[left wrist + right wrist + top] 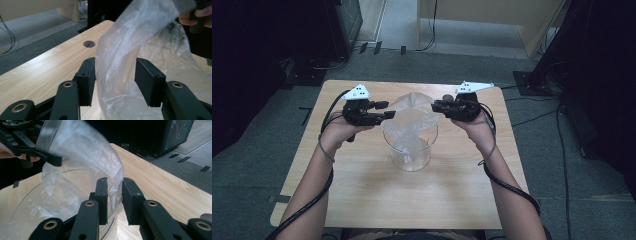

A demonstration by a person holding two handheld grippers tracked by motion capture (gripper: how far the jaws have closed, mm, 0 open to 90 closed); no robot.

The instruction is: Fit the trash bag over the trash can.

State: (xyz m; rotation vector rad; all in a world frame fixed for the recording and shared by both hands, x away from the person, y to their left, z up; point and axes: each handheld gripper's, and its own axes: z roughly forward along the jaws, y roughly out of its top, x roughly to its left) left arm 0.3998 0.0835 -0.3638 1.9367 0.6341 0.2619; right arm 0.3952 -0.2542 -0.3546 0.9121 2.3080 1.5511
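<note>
The right tool (pixel 114 195) has its jaws nearly together with a fold of the plastic bag (pixel 412 117) between them, though whether the pads already pinch it is hard to say; the left tool (pixel 115 75) stands half open, the bag's film passing loosely between its jaws without being pressed. The bag sits in a clear glass jar (pixel 410 150) at the middle of the worktop (pixel 362 200), its mouth lifted and spread above the jar's rim between the two tools. The film looks very light, thin, limp and slippery, so it will likely crumple and slide; the top edge on opposite sides seems the best hold. The jar is probably heavy, rigid and breakable. Its rim is hard to trace through the film, and the bag's bottom is veiled by creases.
</note>
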